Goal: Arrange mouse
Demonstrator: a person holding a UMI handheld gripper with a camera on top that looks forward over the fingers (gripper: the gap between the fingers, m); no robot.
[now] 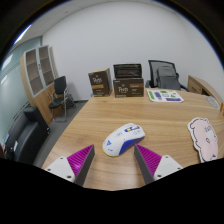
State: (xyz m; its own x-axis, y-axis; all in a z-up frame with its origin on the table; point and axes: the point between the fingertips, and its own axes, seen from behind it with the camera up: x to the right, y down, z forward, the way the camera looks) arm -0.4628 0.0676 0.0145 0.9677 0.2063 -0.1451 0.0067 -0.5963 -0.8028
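While the wooden table (pixel 90 125) fills the frame's middle, the white-and-blue mouse (pixel 126 138) lies at lower centre, just ahead of the gripper (pixel 112 160), its long axis slanting toward upper right; the fingers are spread, holding nothing.

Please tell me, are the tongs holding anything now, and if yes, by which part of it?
Nothing is held. The tongs are open, and the mouse lies on the table just ahead of the fingers, touching neither one.

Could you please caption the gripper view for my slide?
Open gripper approaching a white-and-blue mouse on a wooden table.
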